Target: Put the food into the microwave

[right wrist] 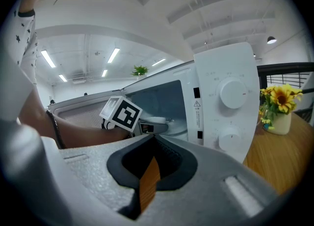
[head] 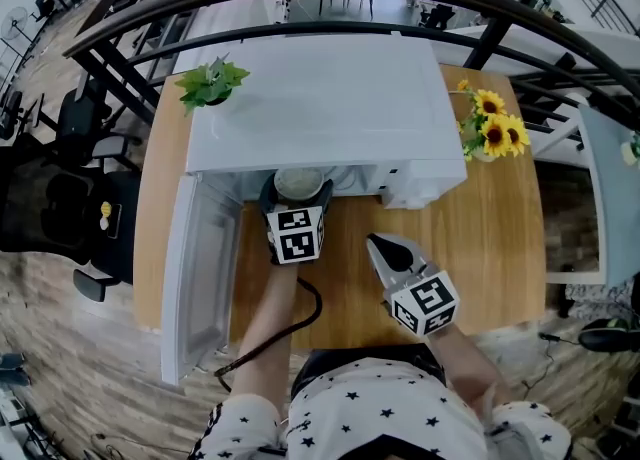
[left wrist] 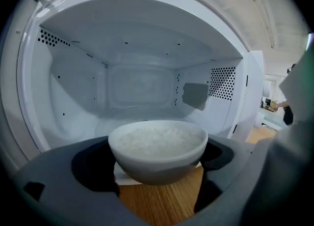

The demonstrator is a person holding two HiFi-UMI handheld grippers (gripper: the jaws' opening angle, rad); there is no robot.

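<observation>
A white bowl of rice (left wrist: pixel 158 146) sits between the jaws of my left gripper (left wrist: pixel 159 163), which is shut on it. In the head view the bowl (head: pixel 298 184) is at the mouth of the white microwave (head: pixel 320 98), with the left gripper (head: pixel 296 210) just in front of the opening. The cavity (left wrist: pixel 142 90) is lit and bare, and the bowl hangs above the wooden table in front of it. My right gripper (head: pixel 380 246) is shut with nothing in it, held back over the table to the right. From its view I see the control panel (right wrist: pixel 230 102) with two dials.
The microwave door (head: pixel 200 273) hangs open to the left. A small green plant (head: pixel 210 83) stands at the microwave's left, a vase of sunflowers (head: pixel 492 130) on the wooden table (head: pixel 500 248) at the right. A black cable (head: pixel 285 333) trails off the table's front edge.
</observation>
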